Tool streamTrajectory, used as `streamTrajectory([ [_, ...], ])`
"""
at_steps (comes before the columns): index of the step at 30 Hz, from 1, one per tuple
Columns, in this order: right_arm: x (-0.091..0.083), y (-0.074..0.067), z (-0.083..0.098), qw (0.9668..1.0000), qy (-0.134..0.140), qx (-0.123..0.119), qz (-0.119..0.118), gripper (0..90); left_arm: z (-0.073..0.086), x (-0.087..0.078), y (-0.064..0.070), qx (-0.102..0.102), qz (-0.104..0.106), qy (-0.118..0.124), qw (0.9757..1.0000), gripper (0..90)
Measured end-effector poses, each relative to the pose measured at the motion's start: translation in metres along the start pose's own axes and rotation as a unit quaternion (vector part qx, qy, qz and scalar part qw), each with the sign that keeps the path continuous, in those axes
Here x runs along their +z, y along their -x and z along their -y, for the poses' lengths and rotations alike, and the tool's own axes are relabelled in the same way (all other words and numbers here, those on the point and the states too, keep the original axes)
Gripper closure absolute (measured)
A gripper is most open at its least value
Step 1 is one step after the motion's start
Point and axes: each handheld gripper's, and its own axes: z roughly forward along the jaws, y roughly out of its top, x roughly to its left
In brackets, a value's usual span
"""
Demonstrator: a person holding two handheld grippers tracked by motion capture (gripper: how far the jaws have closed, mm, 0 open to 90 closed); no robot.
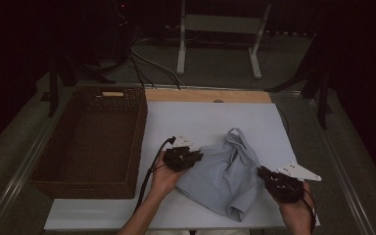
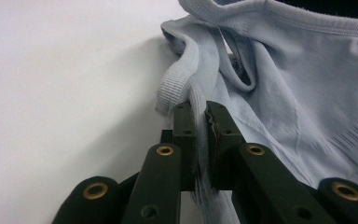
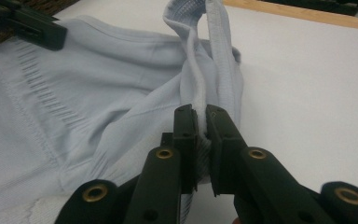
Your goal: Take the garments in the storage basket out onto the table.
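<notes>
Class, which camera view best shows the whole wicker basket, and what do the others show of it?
The high view: the wicker basket sits whole beside the white board, its rim and bare floor visible. The right gripper view catches a dark woven corner behind the other gripper. The left gripper view faces the blue garment instead.

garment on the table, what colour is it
Pale blue garment, clearest in the left gripper view.

Support: table [image 1: 323, 161], grey, metal rail along each side
Cover: white sheet [image 1: 200, 117] over the middle, lying flat
Far edge: wooden board [image 1: 208, 95] just behind the sheet
Left: dark wicker basket [image 1: 46, 171], its right wall on the sheet's left edge
Centre-right: pale blue garment [image 1: 223, 178], crumpled on the sheet, apart from the basket
</notes>
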Motion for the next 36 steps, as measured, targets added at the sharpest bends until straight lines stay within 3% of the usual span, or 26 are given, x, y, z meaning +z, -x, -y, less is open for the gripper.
streamTrajectory([
  [8, -0.001, 0.003, 0.001, 1.0000, -0.001, 0.003, 0.003, 83.4, 0.005, -0.014, -0.007, -0.011, -0.017, 0.013, 0.9997, 86.2],
  [11, -0.001, 0.003, 0.001, 1.0000, -0.001, 0.003, 0.002, 83.4, 0.010, -0.024, -0.014, -0.023, -0.032, 0.023, 0.9990, 86.3],
  [17, -0.001, 0.002, 0.002, 1.0000, -0.004, 0.003, 0.001, 83.0, 0.014, -0.031, -0.019, -0.035, -0.033, 0.029, 0.9984, 86.3],
  [23, 0.003, -0.001, 0.001, 0.9999, -0.011, -0.004, -0.007, 79.7, 0.014, -0.028, -0.014, -0.023, -0.029, 0.025, 0.9990, 86.3],
  [31, 0.004, 0.002, -0.006, 0.9997, -0.017, 0.005, -0.017, 68.6, 0.014, -0.027, -0.013, -0.024, -0.025, 0.026, 0.9991, 86.2],
  [36, 0.010, 0.005, -0.005, 0.9996, -0.026, 0.015, -0.004, 57.5, 0.014, -0.028, -0.013, -0.023, -0.025, 0.027, 0.9991, 86.2],
])
